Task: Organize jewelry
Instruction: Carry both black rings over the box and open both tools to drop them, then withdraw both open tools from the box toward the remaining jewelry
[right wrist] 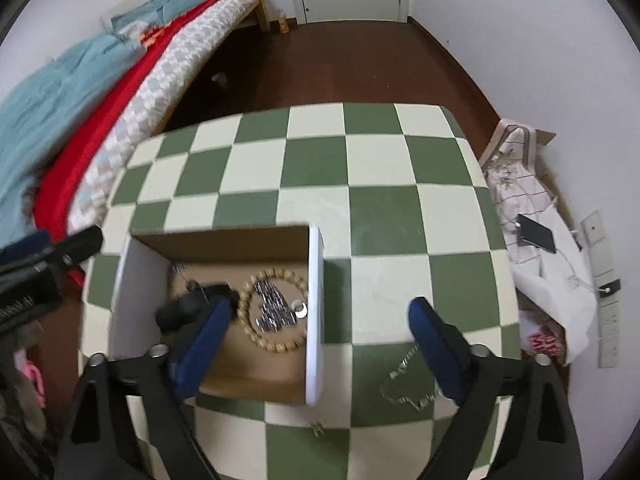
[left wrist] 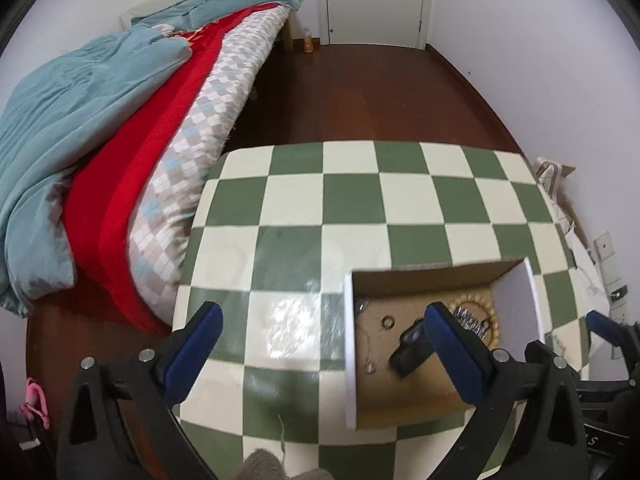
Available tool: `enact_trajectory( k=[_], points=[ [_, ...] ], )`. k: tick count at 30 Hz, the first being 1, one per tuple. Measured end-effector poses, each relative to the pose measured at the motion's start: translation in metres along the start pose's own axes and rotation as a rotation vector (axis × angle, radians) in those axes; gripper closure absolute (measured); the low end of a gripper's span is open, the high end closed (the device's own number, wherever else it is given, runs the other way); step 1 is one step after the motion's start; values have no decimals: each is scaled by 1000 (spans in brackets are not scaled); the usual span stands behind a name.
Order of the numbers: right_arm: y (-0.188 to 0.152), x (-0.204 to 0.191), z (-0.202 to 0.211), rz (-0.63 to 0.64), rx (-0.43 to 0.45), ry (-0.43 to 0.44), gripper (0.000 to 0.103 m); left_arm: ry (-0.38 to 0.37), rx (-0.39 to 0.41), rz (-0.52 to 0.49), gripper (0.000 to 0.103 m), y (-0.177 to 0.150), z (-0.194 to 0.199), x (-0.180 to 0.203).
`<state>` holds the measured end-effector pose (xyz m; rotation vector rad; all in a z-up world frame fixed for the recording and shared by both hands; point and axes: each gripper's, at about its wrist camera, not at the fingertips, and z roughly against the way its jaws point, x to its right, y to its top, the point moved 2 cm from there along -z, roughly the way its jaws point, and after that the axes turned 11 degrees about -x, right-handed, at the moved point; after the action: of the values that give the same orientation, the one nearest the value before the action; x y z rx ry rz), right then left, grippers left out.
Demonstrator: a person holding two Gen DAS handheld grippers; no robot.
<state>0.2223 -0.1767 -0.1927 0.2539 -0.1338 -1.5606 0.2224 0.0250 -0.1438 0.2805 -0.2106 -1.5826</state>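
Observation:
An open cardboard box [right wrist: 320, 312] with white walls sits on the green-and-cream checkered table [right wrist: 360, 160]. Inside lie a wooden bead bracelet [right wrist: 276, 344], a silver sparkly piece [right wrist: 274, 310], a small ring [right wrist: 299, 309], a black object [right wrist: 188, 306] and thin chains [left wrist: 370, 354]. A silver chain necklace [right wrist: 404, 384] lies on the table right of the box, between my right fingers. My right gripper [right wrist: 320, 344] is open above the box's right wall. My left gripper [left wrist: 320, 344] is open and empty over the table left of the box [left wrist: 350, 344].
A bed with teal, red and checked bedding [left wrist: 120, 140] stands left of the table. A bag and papers with a phone [right wrist: 536, 236] lie on the floor at right. A small gold piece [right wrist: 318, 429] lies by the box's front. A door is at the back.

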Motion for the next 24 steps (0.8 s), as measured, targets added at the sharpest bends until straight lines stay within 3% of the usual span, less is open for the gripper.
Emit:
enact_trajectory(
  k=[12,24],
  points=[
    [-44,-12,10,25,10,-50,0,32,46,26,0,-54,22,-6],
    [-89,-15,64,1,131,-94,0,66,187,28,0,-102,87,-6]
  ],
)
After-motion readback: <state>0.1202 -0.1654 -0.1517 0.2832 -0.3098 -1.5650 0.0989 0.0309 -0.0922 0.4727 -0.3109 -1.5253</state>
